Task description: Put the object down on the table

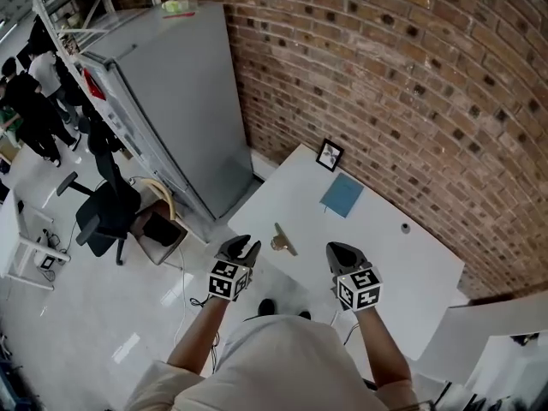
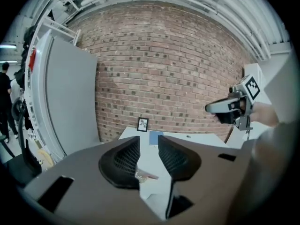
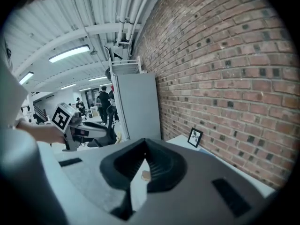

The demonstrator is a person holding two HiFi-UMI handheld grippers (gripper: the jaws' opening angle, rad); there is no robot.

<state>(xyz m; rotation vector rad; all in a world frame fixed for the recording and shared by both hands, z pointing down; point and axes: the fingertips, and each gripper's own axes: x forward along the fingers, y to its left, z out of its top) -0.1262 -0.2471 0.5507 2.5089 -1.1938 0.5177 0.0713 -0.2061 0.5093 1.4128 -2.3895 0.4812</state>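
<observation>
A small tan object (image 1: pixel 281 241) with a thin stem lies on the white table (image 1: pixel 385 264) near its front left edge. My left gripper (image 1: pixel 243 247) hovers just left of it, open, with a clear gap between its fingers and nothing in them. In the left gripper view the tan object (image 2: pixel 143 175) shows low down under the left gripper (image 2: pixel 149 142). My right gripper (image 1: pixel 339 252) is a little to the object's right, and the right gripper (image 3: pixel 144 146) is shut with its tips touching and nothing held. The tan object (image 3: pixel 146 175) shows below those tips.
A small picture frame (image 1: pixel 330 154) leans at the table's far end by the brick wall (image 1: pixel 411 75), with a blue notebook (image 1: pixel 342 195) in front of it and a small dark knob (image 1: pixel 405 227) further right. A tall grey cabinet (image 1: pixel 171 101) and an office chair (image 1: pixel 107 212) stand to the left.
</observation>
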